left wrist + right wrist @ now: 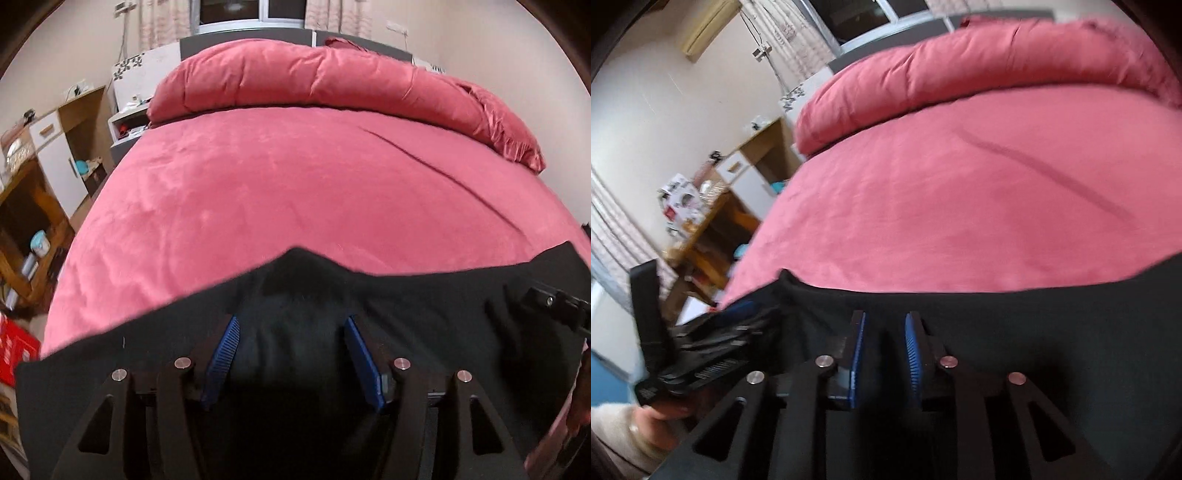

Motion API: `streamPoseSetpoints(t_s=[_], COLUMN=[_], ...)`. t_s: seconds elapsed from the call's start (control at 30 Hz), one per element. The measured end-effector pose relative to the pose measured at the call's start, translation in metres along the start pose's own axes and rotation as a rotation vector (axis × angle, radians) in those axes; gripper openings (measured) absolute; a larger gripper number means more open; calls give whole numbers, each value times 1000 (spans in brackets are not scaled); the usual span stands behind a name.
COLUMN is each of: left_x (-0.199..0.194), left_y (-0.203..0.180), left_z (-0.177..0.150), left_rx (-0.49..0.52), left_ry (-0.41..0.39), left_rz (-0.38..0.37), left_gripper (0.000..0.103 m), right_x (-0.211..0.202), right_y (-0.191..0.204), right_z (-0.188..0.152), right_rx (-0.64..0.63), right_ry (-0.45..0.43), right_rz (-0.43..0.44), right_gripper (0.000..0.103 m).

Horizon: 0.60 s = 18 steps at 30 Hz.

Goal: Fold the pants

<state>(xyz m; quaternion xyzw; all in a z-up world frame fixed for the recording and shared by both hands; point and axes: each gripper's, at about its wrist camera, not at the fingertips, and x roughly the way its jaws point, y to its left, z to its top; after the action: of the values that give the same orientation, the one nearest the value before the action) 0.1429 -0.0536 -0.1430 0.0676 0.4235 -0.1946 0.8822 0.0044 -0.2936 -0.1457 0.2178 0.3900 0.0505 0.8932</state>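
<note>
Black pants [424, 314] lie spread across the near end of a pink bed [258, 184]. In the left wrist view their far edge rises to a small peak. My left gripper [291, 325] hovers over that spot, open, its blue pads wide apart with black cloth below them. In the right wrist view the pants [1034, 332] fill the lower half. My right gripper [885, 321] is just above them, its blue pads a narrow gap apart and pressing on nothing I can see. The left gripper [746, 317] shows blurred at the left, held by a hand [661, 413] in a cream sleeve.
A rolled pink duvet [314, 77] lies along the head of the bed. A dark crease [443, 177] runs across the sheet. Wooden shelves and a desk [55, 147] stand to the left of the bed, with a red box [14, 350] on the floor.
</note>
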Motion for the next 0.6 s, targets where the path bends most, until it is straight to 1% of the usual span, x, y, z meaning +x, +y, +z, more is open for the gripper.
streamPoseSetpoints(t_s=[0.07, 0.13, 0.2, 0.3, 0.33, 0.37, 0.4, 0.47, 0.6], left_x=[-11, -21, -26, -20, -19, -18, -18, -16, -15], left_y=[0, 0, -1, -2, -3, -4, -5, -5, -5], left_z=[-10, -21, -30, -42, -46, -47, -48, -48, -50], left_rx=[-18, -24, -28, -12, -2, 5, 11, 12, 12], left_ry=[-8, -14, -12, 36, 35, 29, 28, 36, 32], left_rz=[-9, -4, -1, 19, 29, 34, 38, 42, 43], left_gripper=[61, 61, 61, 61, 61, 61, 62, 63, 63], right_x=[-21, -39, -60, -87, -90, -101, -103, -117, -138], right_y=[-17, -37, -64, -106, -113, -131, -135, -155, -174], right_z=[-5, -11, -17, -24, -25, -30, -31, -37, -44], right_rx=[-9, 9, 65, 187, 218, 280, 306, 375, 473], right_ry=[7, -1, -18, -47, -56, -78, -87, -117, -192], right_rz=[-81, -140, -208, -291, -304, -318, -322, -336, -351], right_gripper=[23, 23, 23, 28, 30, 32, 33, 34, 34])
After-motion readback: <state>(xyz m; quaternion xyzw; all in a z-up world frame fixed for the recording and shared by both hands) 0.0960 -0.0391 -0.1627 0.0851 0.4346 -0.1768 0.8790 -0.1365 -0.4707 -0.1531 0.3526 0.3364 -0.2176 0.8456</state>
